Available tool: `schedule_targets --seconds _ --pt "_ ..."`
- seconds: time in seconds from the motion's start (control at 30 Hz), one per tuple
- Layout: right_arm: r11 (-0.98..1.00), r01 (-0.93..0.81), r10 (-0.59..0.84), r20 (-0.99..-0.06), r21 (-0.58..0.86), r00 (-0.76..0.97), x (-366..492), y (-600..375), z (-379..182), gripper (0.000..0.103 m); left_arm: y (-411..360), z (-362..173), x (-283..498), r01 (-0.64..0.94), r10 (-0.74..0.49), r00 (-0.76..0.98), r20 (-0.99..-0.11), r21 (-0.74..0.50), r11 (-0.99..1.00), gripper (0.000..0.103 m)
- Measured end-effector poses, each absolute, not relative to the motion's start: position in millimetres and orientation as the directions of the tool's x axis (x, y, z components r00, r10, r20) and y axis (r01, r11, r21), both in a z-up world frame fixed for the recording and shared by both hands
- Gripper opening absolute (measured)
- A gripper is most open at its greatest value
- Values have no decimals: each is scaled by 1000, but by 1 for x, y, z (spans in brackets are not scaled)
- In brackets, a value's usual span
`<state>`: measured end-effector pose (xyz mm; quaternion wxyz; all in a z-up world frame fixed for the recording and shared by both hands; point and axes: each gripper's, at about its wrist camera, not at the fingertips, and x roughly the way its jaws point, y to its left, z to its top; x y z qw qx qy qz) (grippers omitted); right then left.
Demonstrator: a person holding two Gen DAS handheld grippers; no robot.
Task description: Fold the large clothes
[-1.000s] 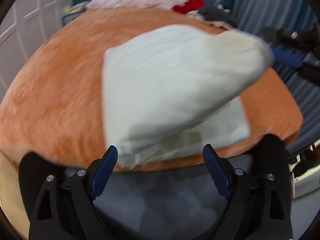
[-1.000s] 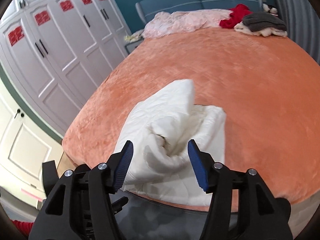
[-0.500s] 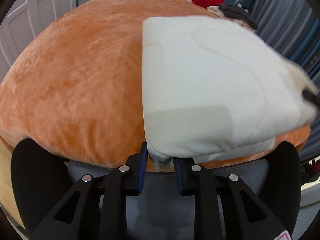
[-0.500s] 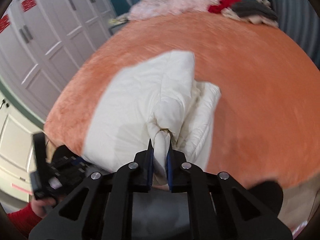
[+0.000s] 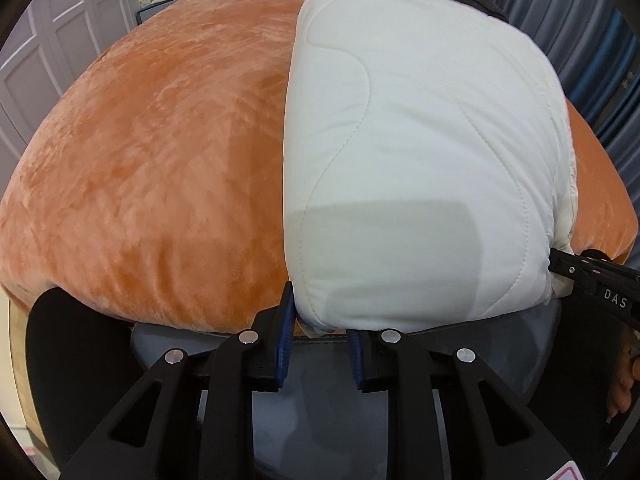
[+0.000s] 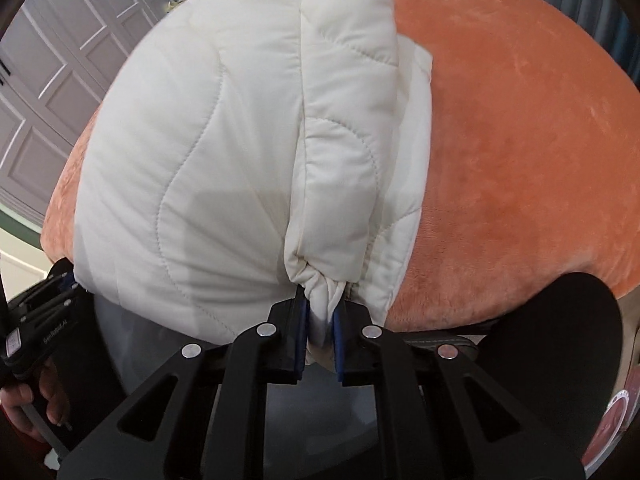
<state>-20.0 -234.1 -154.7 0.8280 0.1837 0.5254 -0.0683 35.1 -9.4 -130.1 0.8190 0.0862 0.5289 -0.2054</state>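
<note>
Both grippers, left (image 5: 320, 330) and right (image 6: 320, 316), pinch the quilted garment's (image 5: 420, 140) near edge.

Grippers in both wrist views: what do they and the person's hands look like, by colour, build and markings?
Both the left gripper and right gripper are matte black, with triangular cut-outs, silver round screw heads and ribbed blue finger pads. White lettering on a black body, partly readable, shows at each view's edge. Bare fingers wrap one handle; no sleeve is clearly visible.
</note>
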Motion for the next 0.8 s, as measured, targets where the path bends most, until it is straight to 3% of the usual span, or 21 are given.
schedule_targets --seconds 0.2,0.43,0.57,0.63,0.8 --pt "892 323 150 -881 316 448 -17 -255 -151 11 -4 -124 30 442 -259 347 -901 -86 893 23" --pt "827 351 218 -826 439 519 -54 -295 -103 43 41 -69 18 489 -291 388 -874 -72 870 23" --pt "814 343 191 -774 468 603 -52 -309 -66 48 55 -33 44 450 -318 438 -841 -101 888 23" --pt "801 332 187 -736 498 651 -40 -316 -48 57 50 -15 66 434 -361 469 -806 -145 889 23" --pt "754 322 173 -647 573 743 25 -334 -23 61 12 7 122 419 -432 501 -750 -227 879 24"
